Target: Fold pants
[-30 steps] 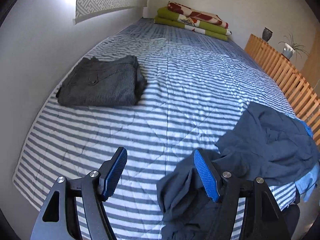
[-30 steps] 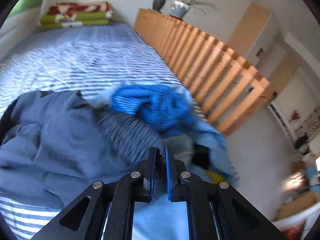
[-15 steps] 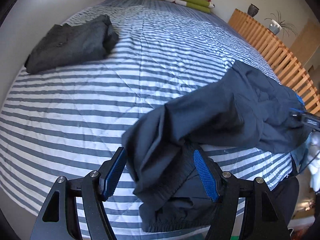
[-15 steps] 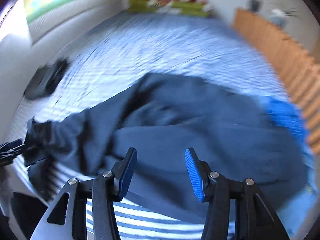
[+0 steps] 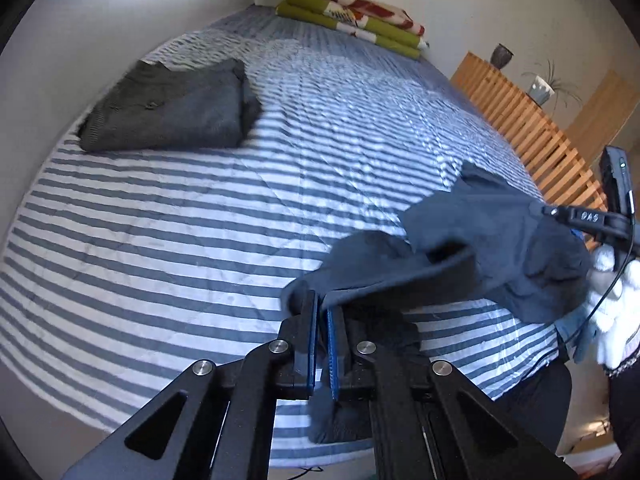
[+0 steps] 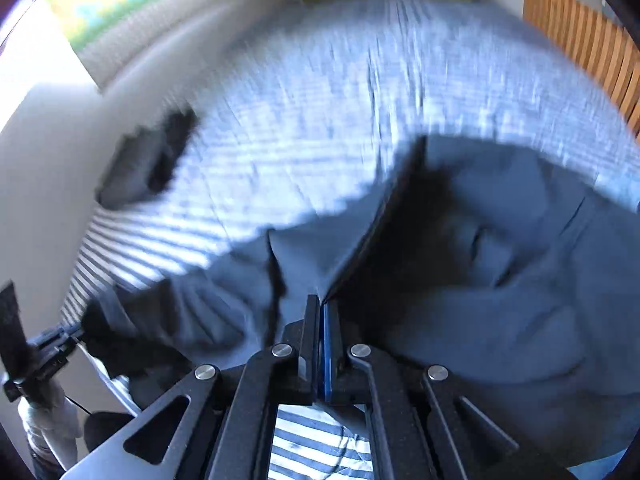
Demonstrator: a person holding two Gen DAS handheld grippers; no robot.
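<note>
Dark blue pants (image 5: 492,248) are lifted off the near right part of the striped bed (image 5: 200,216), stretched between both grippers. My left gripper (image 5: 322,312) is shut on one edge of the pants, fabric pinched between its blue pads. In the right wrist view, my right gripper (image 6: 321,308) is shut on another edge of the same pants (image 6: 500,280), which drape away to the right. The right gripper (image 5: 580,216) also shows at the right edge of the left wrist view, held by a white-gloved hand (image 5: 612,300). The right wrist view is motion-blurred.
Folded dark grey pants (image 5: 172,108) lie at the bed's far left by the wall. Folded green and red blankets (image 5: 352,20) sit at the head. A wooden slatted rail (image 5: 532,128) runs along the right side, with a vase (image 5: 502,55) and plant (image 5: 544,84) on it.
Both grippers went from open to shut on the blue pants. The pants have been lifted off the bed and pulled taut between them. The right gripper is moving fast.
</note>
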